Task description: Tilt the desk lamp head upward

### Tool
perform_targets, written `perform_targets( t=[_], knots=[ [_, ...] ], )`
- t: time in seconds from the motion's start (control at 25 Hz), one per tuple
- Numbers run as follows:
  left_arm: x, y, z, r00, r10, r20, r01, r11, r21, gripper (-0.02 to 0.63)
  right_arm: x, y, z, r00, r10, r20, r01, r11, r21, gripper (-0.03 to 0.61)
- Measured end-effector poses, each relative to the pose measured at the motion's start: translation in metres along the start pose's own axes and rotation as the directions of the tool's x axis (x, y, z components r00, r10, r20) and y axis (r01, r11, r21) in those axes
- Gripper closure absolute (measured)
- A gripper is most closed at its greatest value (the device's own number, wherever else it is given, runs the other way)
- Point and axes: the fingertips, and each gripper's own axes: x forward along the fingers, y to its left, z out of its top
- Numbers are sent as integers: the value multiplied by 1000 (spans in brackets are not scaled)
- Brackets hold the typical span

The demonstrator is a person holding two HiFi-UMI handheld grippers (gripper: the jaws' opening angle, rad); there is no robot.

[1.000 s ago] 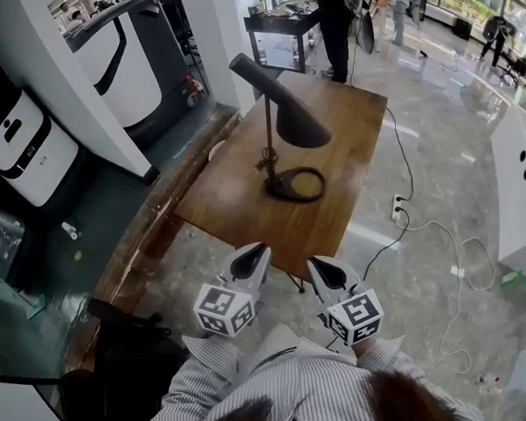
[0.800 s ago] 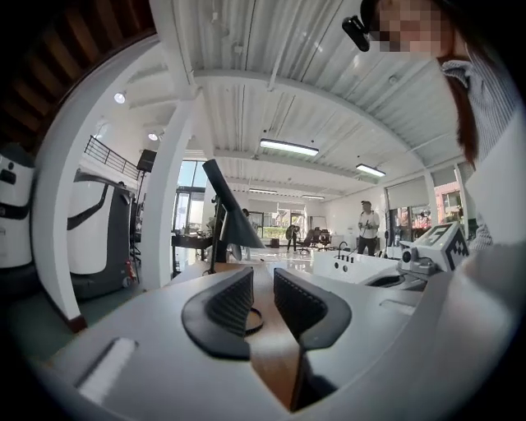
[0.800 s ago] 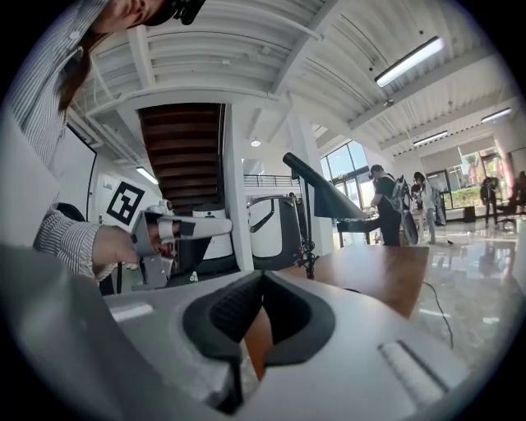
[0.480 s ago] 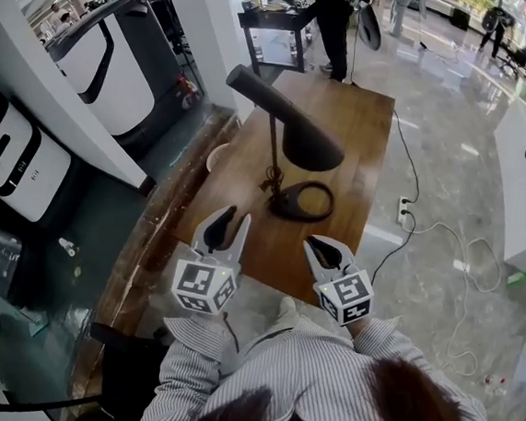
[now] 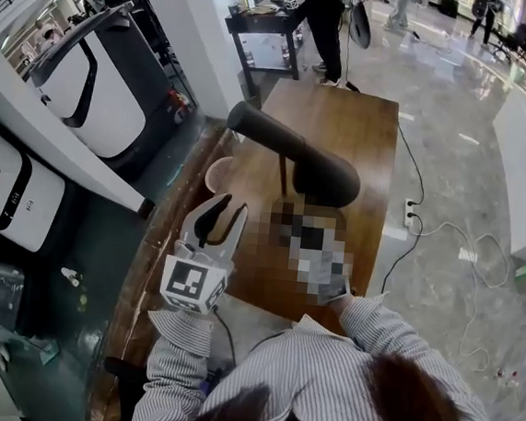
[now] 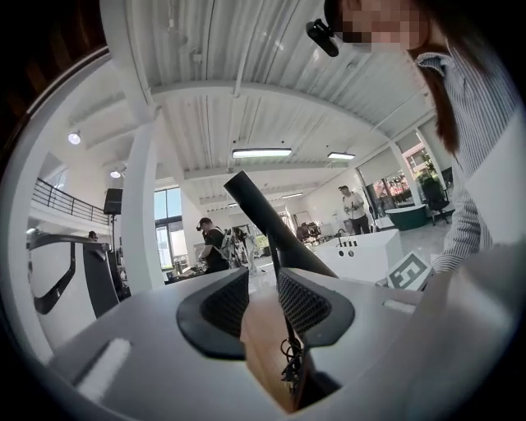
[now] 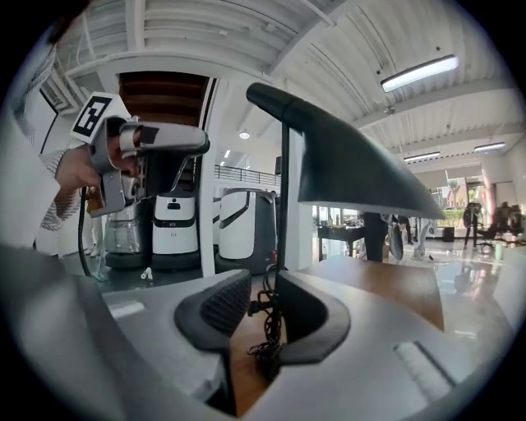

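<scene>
A black desk lamp stands on the wooden table (image 5: 381, 142). Its cone head (image 5: 326, 176) hangs from a slanted arm (image 5: 253, 123); its ring base is hidden by a blurred patch. My left gripper (image 5: 215, 224) hovers over the table's near left part, left of the lamp. Its jaws are opening, with nothing between them. In the left gripper view the lamp arm (image 6: 267, 218) rises beyond the left gripper (image 6: 263, 300). In the head view the blurred patch covers my right gripper. Its own view shows the right gripper (image 7: 263, 308) slightly open, the stem (image 7: 283, 205) and coiled cable (image 7: 265, 329) just ahead.
A small round dish (image 5: 218, 173) lies at the table's left edge. White machines (image 5: 80, 95) line the left side. A power strip (image 5: 410, 213) and white cable (image 5: 468, 243) lie on the floor at the right. A person (image 5: 320, 16) stands by a black table beyond.
Both grippers have moved forward from the table's near edge towards the lamp. The left gripper's jaws have spread apart. The lamp has not moved.
</scene>
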Motion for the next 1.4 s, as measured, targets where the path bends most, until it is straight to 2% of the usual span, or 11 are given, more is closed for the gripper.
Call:
perform_targets(
  t=[0.16, 0.24, 0.52, 0.68, 0.76, 0.88, 1.0, 1.08, 1.2, 1.24, 1.4],
  knots=[
    [22, 12, 11, 999, -51, -13, 52, 995, 88, 490, 25, -12, 6, 997, -68, 35, 67, 998, 15, 486],
    [30, 16, 20, 998, -64, -11, 65, 988, 141, 468, 35, -15, 8, 996, -82, 47, 81, 996, 27, 486],
    [46, 15, 48, 995, -79, -54, 89, 971, 221, 425, 52, -23, 11, 997, -63, 33, 62, 998, 27, 488],
    [48, 17, 63, 996, -75, -47, 86, 953, 292, 407, 53, -22, 11, 999, -35, 34, 34, 999, 23, 527],
    [50, 18, 72, 996, -74, -57, 90, 914, 396, 384, 53, -22, 10, 999, -29, 37, 28, 999, 22, 529],
    [55, 20, 81, 992, -62, -109, 115, 799, 590, 348, 55, -23, 9, 999, -19, 39, 18, 1000, 25, 530],
    [58, 24, 84, 978, -55, -203, 181, 711, 679, 346, 58, -23, 9, 999, -7, 35, 6, 999, 31, 529],
    [55, 29, 84, 967, -48, -249, 215, 672, 708, 364, 59, -22, 10, 999, -2, 33, 0, 999, 34, 529],
    [50, 32, 96, 972, -44, -231, 203, 655, 728, 333, 57, -22, 10, 999, -2, 36, 1, 999, 34, 529],
    [51, 32, 101, 974, -44, -223, 198, 643, 740, 324, 57, -22, 10, 999, -1, 36, -1, 999, 35, 529],
    [64, 23, 116, 971, -58, -230, 224, 539, 812, 299, 56, -23, 9, 999, 7, 36, -8, 999, 38, 530]
  ],
)
